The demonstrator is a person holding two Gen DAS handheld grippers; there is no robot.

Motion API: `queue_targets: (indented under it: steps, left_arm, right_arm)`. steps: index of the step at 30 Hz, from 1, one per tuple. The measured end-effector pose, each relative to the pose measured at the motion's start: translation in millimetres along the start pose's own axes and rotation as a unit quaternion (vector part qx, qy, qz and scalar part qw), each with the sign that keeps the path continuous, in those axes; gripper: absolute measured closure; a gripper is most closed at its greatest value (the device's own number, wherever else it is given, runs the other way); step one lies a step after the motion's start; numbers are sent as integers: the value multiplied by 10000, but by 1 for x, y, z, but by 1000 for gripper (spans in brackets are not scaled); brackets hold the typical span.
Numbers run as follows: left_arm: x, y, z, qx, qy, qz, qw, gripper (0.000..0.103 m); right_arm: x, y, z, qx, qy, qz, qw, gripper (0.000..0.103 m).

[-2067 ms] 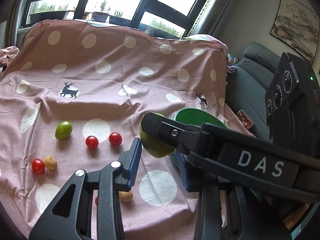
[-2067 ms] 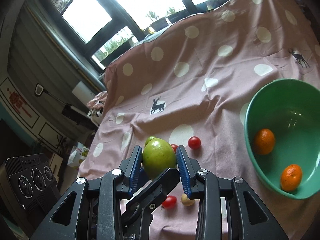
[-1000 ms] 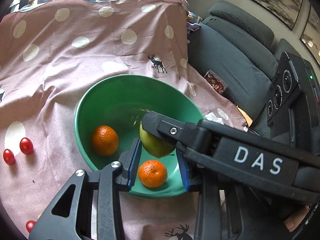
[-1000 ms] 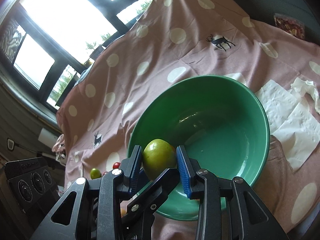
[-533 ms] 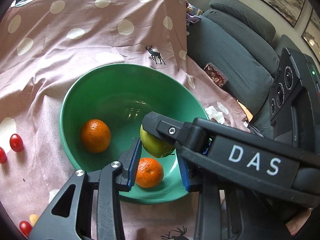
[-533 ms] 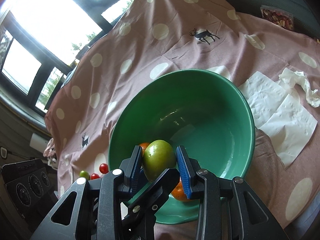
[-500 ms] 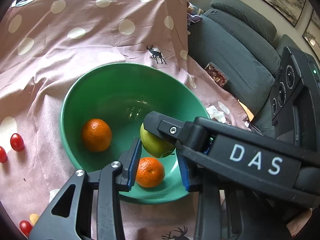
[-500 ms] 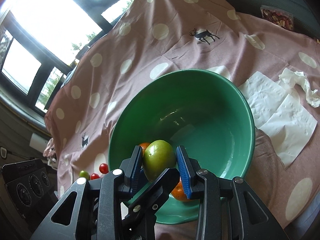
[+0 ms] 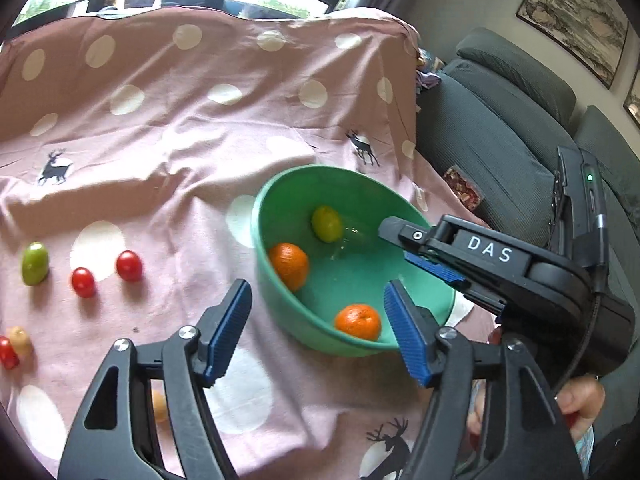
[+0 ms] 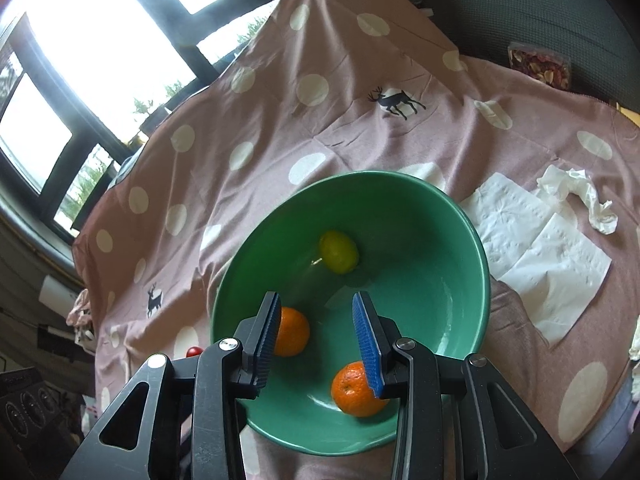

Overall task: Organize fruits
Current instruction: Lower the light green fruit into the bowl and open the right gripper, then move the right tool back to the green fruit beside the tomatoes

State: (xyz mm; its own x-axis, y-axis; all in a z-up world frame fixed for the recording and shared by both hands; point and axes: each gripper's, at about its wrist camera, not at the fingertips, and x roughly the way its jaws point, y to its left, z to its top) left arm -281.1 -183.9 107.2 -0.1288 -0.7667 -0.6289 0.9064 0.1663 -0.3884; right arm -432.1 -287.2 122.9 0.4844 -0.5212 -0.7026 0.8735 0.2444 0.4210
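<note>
A green bowl [image 9: 280, 304] [image 10: 472, 256] sits on a pink polka-dot cloth. In it lie a yellow-green fruit [image 9: 327, 223] [image 10: 338, 257] and two oranges [image 9: 289, 265] [image 9: 357, 321] [image 10: 294, 331] [image 10: 354, 390]. My right gripper [image 10: 318, 338] is open and empty above the bowl; it also shows in the left wrist view [image 9: 424, 258]. My left gripper [image 9: 318, 332] is open and empty at the bowl's near rim. On the cloth to the left lie a small green fruit [image 9: 35, 263], two red tomatoes [image 9: 83, 282] [image 9: 129, 266] and more small fruits [image 9: 18, 340].
White paper napkins [image 10: 544, 248] lie right of the bowl. A grey sofa [image 9: 500, 120] stands at the right edge, with a snack packet [image 9: 464, 192] on it. Windows run behind the cloth. A hand [image 9: 580, 404] holds the right gripper.
My right gripper has opened and let go of the yellow-green fruit, which now lies in the bowl. My left gripper has pulled back and to the left, showing more of the cloth.
</note>
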Motion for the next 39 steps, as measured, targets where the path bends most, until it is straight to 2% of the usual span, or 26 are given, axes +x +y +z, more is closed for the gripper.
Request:
queue_targets:
  steps: [3, 5, 9, 11, 13, 15, 19, 22, 25, 29, 34, 37, 39]
  left_arm:
    - [-39, 30, -2, -352, -343, 322, 9983, 29]
    - [-62, 54, -6, -700, -559, 686, 9936, 24]
    - [-91, 106, -22, -1261, -943, 1704, 9727, 19]
    - [-93, 132, -33, -1496, -983, 2180, 9594, 19]
    - [-92, 157, -38, -1753, -850, 2554, 9470, 19]
    - [-91, 175, -41, -1903, -768, 2614, 9432, 19]
    - [-95, 196, -44, -2171, -782, 2883, 9293, 19]
    - [-100, 207, -47, -2381, -808, 2820, 9259, 19]
    - [-101, 213, -49, -2464, -776, 2965, 9194, 19]
    - [-100, 217, -51, -2437, -703, 3149, 9146, 19]
    - [-99, 221, -51, -2481, -647, 3161, 9134, 20]
    - [-96, 218, -51, -2420, -614, 3158, 9154, 19]
    - [-95, 216, -51, -2360, -596, 3174, 9165, 19]
  right_arm:
    - [-3, 11, -1, -130, -118, 87, 9998, 55]
    - [-6, 20, -2, -240, -230, 161, 9993, 52]
    - [-10, 47, -10, -506, -332, 461, 9971, 46]
    - [-6, 63, -15, -666, -259, 672, 9952, 46]
    - [1, 82, -24, -870, -104, 866, 9924, 46]
    - [10, 103, -34, -1121, 116, 1043, 9881, 46]
    - [37, 148, -55, -1546, 709, 1334, 9764, 46]
    - [67, 183, -69, -1756, 1232, 1460, 9658, 46]
    - [105, 215, -84, -1898, 1730, 1423, 9559, 46]
    - [143, 243, -93, -2025, 1774, 1217, 9554, 58]
    - [169, 245, -102, -2061, 1878, 885, 9563, 59]
    - [176, 243, -107, -1957, 2164, 1054, 9507, 65]
    - [176, 244, -110, -1992, 2171, 1089, 9494, 66]
